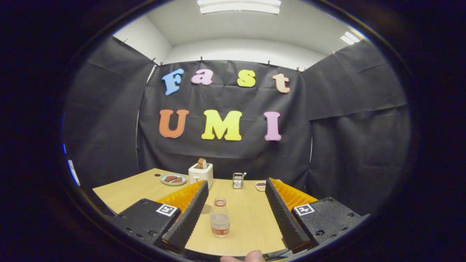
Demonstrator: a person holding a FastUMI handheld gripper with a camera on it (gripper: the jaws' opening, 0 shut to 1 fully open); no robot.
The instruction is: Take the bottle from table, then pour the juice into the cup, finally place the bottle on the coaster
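The gripper point(236, 211) hung with its fingers spread wide apart, touching nothing, and the bottle point(220, 218) stood upright on the table point(251, 222) between them, closer to the left finger and not far from the table's near edge. It was a small clear plastic bottle with a band of label low on its body and what looked like an open neck; I could not tell for certain how much juice it held, perhaps about half. I judged it light, thin-walled and a bit slippery, so a squeeze on the mid-body just above the label seemed the safest hold, firm but not crushing. A round patch on the wood just behind the left finger may have been the coaster point(206, 209). Toward the far edge stood a white toaster point(200, 174) with a slice sticking up, a plate point(173, 179) with dark pieces on it, a small metal rack point(238, 180) and a small dish point(260, 186).
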